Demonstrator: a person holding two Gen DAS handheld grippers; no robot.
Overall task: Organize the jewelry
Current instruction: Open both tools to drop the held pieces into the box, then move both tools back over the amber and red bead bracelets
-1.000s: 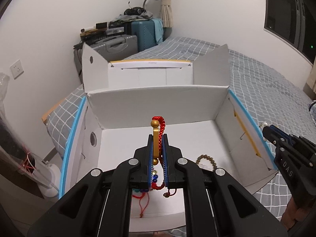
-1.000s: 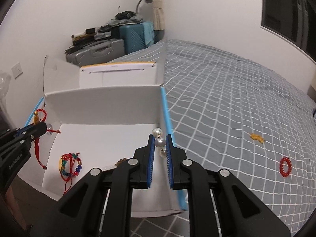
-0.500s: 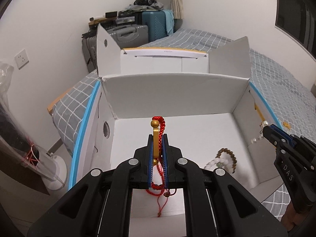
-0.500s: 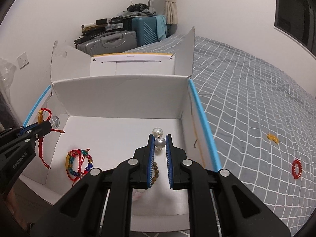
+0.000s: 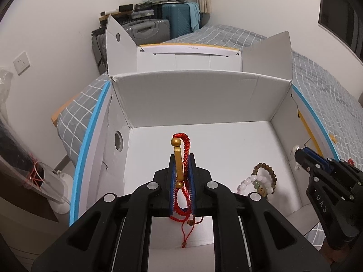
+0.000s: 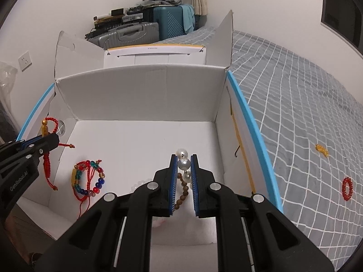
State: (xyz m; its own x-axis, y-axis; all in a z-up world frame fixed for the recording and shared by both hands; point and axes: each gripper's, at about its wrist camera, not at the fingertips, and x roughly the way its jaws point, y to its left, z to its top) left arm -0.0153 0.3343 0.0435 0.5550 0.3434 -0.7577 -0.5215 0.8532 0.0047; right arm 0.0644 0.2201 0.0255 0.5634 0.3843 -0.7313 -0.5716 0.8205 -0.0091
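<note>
The left gripper (image 5: 182,165) is pinching a red braided cord bracelet (image 5: 185,149) with a gold bar and gold beads, its fingers pressed onto the cord, and it is hanging over the open white cardboard box (image 5: 199,99) toward the box's left wall; the bracelet's loop is standing above the fingertips while its knotted tails are dangling below them. The right gripper (image 6: 183,162) is pinching a string of white pearls (image 6: 183,162), with one pearl poking out above the fingertips and another dropping below, and it is hovering over the box floor near the right wall. On the floor under the right gripper, a brown wooden bead bracelet (image 5: 270,172) is lying together with a pale pink and white bead bracelet (image 5: 246,182), close to the box's near right corner. A multicoloured glass bead bracelet (image 6: 87,179) on red cord is lying toward the near left corner of the floor. The box is sitting on a grey checked bedspread (image 6: 306,117), at the bed's left edge. Outside the box, well to its right on the bedspread, a red bead ring (image 6: 347,186) and a small yellow piece (image 6: 322,150) are lying apart from each other. Suitcases (image 5: 158,26) are standing beyond the bed's far end.
</note>
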